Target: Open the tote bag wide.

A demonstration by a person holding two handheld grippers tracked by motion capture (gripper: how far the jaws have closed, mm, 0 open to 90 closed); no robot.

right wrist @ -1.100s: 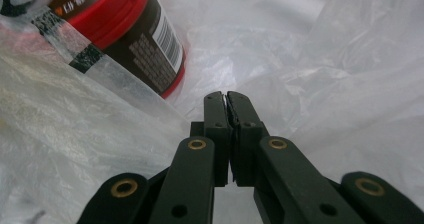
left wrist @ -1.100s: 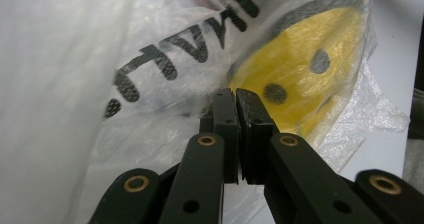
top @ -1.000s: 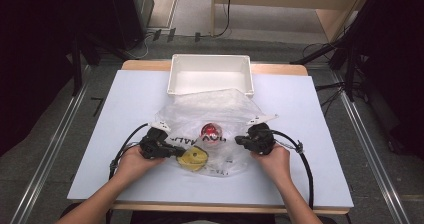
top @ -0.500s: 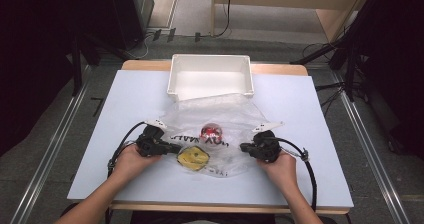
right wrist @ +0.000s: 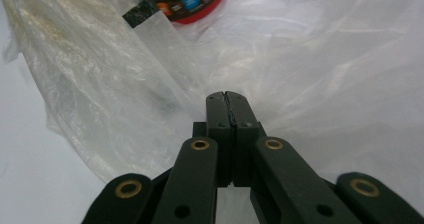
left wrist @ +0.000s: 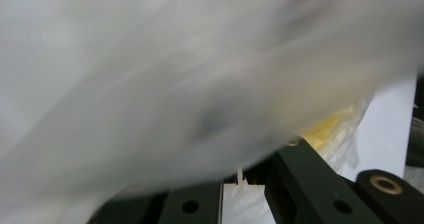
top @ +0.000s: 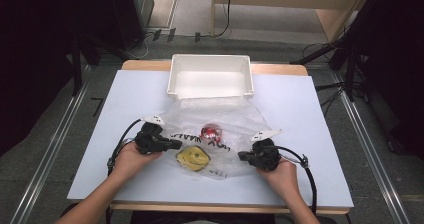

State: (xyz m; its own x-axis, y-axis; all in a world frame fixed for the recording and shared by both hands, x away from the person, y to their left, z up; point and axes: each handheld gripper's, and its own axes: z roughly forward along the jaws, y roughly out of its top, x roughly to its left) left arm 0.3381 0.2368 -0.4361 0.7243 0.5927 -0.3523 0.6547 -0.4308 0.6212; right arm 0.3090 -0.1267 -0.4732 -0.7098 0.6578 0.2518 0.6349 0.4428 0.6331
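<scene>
- Clear plastic bag (top: 220, 126) lies spread on the pale table (top: 310, 114), with a red-lidded item (top: 211, 131) and a yellow item (top: 193, 157) showing through the film, apparently inside it.
- Left gripper (top: 172, 144) sits at the bag's 9 o'clock edge; in the left gripper view the film is draped over its jaws and blurred, and the jaws look closed, pinching the plastic.
- Right gripper (top: 242, 156) is down at the bag's 4 o'clock corner; in the right gripper view (right wrist: 230, 100) its jaws are pressed together with a fold of film caught between the pads.
- White tray (top: 210, 59) stands at 12 o'clock from the bag, just beyond its far edge, with nothing in it.
- From the bag's middle, the red-lidded item lies near 12 o'clock and the yellow item near 7 o'clock, close to the left gripper's tips.
- My read: the two hands are stretching or opening the bag from opposite edges.
- To do this well, keep both pinches firm and pull evenly outward, low to the table, so the thin film neither tears nor slips.
- Watch the contents: a sudden tug could roll the red-lidded item about.
</scene>
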